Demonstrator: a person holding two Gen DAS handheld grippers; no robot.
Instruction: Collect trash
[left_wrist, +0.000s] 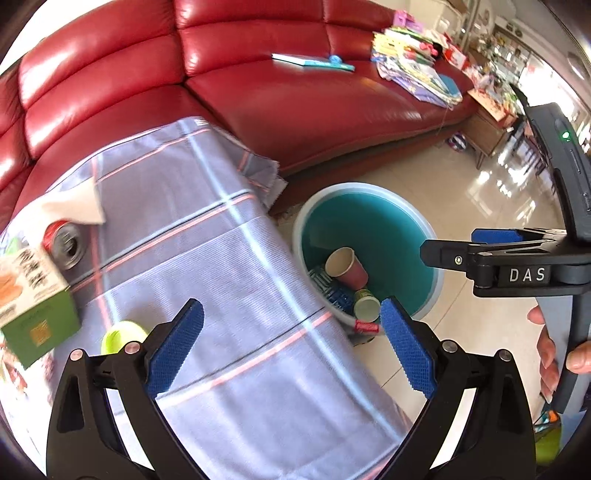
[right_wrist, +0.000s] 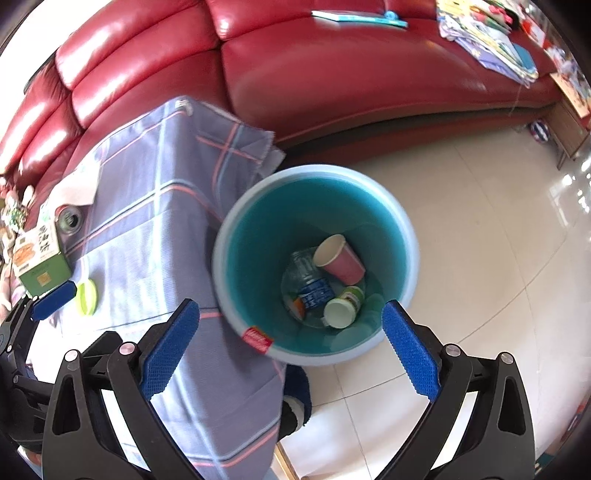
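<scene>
Both tools are empty. The left gripper (left_wrist: 291, 343) stands with its jaws wide apart over the checked tablecloth (left_wrist: 207, 258), nothing between the pads; the right gripper (right_wrist: 291, 347) is equally wide, poised above the bin (right_wrist: 410, 236) with only air between its fingers.

The bin sits on the floor just beside the table edge and already holds a pink paper cup (right_wrist: 341, 260), a plastic bottle (right_wrist: 308, 284) and a small white-lidded container (right_wrist: 341, 310).

Trash remaining on the table, all at the left end:
- a drink can (left_wrist: 64, 245), partly under a paper napkin (left_wrist: 70, 206);
- a green carton (left_wrist: 33, 299), touching the can;
- a yellow-green cup (left_wrist: 120, 338), nearest the left gripper.

Judged procedure: take the nearest piece first — the yellow-green cup. Straddle its wall squarely, close until the pads seat, lift clear of the cloth. Avoid snagging the fabric — a dragged cloth could topple the can.
</scene>
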